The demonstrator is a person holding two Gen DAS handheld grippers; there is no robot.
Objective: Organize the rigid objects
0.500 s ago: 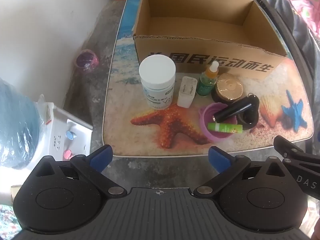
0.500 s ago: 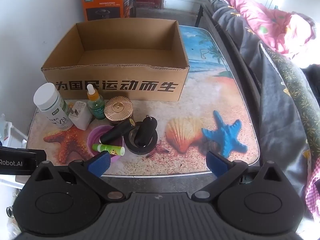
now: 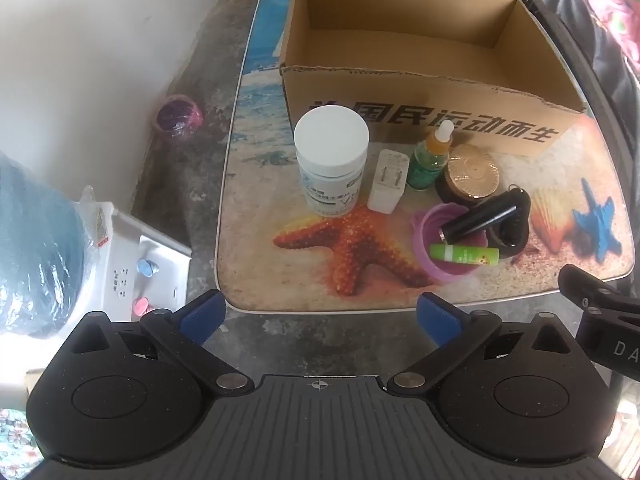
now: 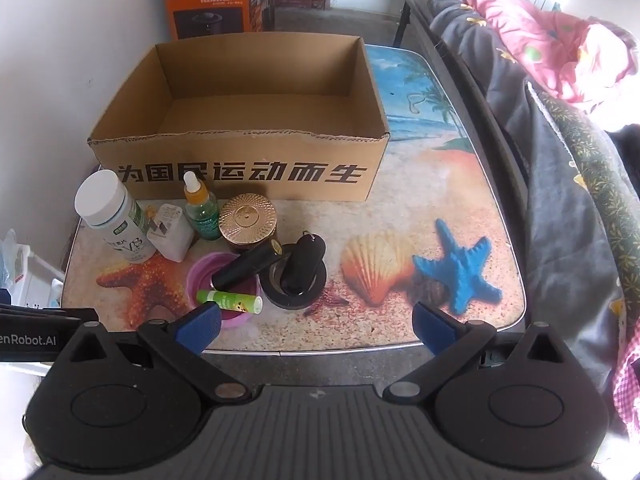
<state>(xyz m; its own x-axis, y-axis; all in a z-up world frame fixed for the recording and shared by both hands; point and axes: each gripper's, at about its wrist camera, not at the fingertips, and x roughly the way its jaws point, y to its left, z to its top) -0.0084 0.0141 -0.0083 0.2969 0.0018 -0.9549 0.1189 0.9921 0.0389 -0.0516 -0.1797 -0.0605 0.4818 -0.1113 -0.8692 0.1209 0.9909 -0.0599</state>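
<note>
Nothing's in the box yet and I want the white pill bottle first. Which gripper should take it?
Left, probably. The pill bottle stands at the cluster's left end, almost straight ahead of the open left gripper. From the right gripper, also open, it sits far off left. The box is empty.

Soft daylight fills both views, brightest at the upper right of the right wrist view, where the pink bedding (image 4: 540,28) and the wall behind it wash out to near white. The glossy table (image 3: 256,208) shows a pale sheen along its left edge. Shadows are faint and short: the cardboard box (image 4: 240,168) darkens only a thin strip at its base. Fisheye distortion bows the table's edges and the corners of both views fall to black. Detail is mildly soft throughout, and the white bottle (image 3: 331,160) keeps legible print.
</note>
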